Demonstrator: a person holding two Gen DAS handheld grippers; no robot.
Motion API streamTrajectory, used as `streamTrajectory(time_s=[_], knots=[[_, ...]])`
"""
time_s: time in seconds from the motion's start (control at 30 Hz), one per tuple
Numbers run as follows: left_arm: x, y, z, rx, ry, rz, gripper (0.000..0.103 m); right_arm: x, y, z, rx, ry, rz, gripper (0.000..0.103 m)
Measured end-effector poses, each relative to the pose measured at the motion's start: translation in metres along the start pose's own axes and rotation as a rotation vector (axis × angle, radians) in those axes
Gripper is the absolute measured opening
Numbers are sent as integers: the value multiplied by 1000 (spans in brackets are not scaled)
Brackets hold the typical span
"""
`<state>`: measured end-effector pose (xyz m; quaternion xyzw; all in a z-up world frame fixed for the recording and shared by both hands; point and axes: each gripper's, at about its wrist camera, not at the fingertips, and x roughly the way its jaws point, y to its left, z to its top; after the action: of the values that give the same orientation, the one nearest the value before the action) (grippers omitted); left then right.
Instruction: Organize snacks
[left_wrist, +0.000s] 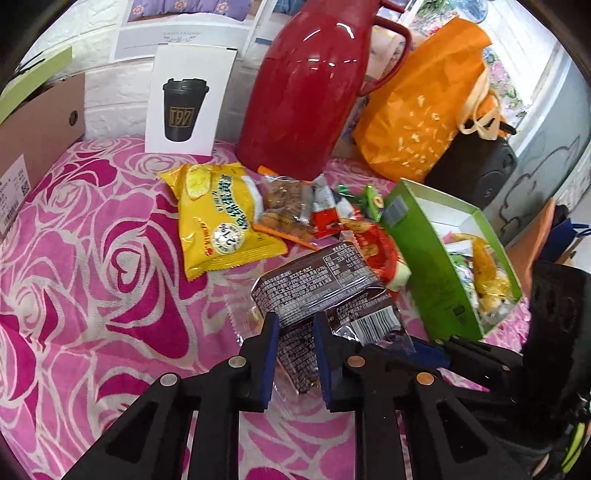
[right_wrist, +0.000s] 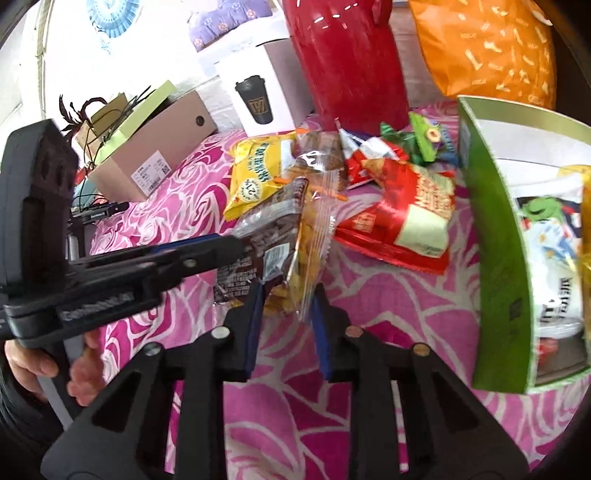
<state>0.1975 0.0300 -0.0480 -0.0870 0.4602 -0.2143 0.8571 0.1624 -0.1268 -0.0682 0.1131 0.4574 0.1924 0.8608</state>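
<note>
Caution: dual grip, slip risk.
Left tool (left_wrist: 295, 325) pinches the dark brown foil snack packet (left_wrist: 317, 280); right tool (right_wrist: 286, 306) nips a clear crinkly cracker bag (right_wrist: 310, 236); slick film may slide before reaching the green cardboard box (right_wrist: 491, 236).

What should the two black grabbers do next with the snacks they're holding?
Probably carry them to the green box. The left gripper pinches a brown packet, the right gripper a clear-wrapped snack, and the box already holds other snacks.
</note>
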Motion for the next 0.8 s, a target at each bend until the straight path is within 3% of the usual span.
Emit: streamTrajectory(time_s=[0.13,0.23,0.27,0.43,0.57,0.63,0.67,0.8], knots=[[2,-3,-6,8,27,11,28,-7,-25,-17,78,15,-5,30],[13,-6,-11,-3,65,-8,55,-12,-34,-27,103,16,-37,42],[16,-7,-12,-5,73,-20,58,-13,-35,-28,102,14,-38,44],[30,-17,-13,-3,105,-55,60,-18,-32,-26,68,-5,-54,45],[37,-28,-9,20,109,-66,60,-13,-37,-24,98,-12,-48,52],[45,-33,-9,14,121,-74,56,-10,-41,-26,123,-15,-27,47],[47,-34,-10,5,121,-83,46,-10,-42,-27,134,-19,-16,43],[42,-46,-14,-9,110,-108,40,-21,-41,-29,136,-23,-25,35]])
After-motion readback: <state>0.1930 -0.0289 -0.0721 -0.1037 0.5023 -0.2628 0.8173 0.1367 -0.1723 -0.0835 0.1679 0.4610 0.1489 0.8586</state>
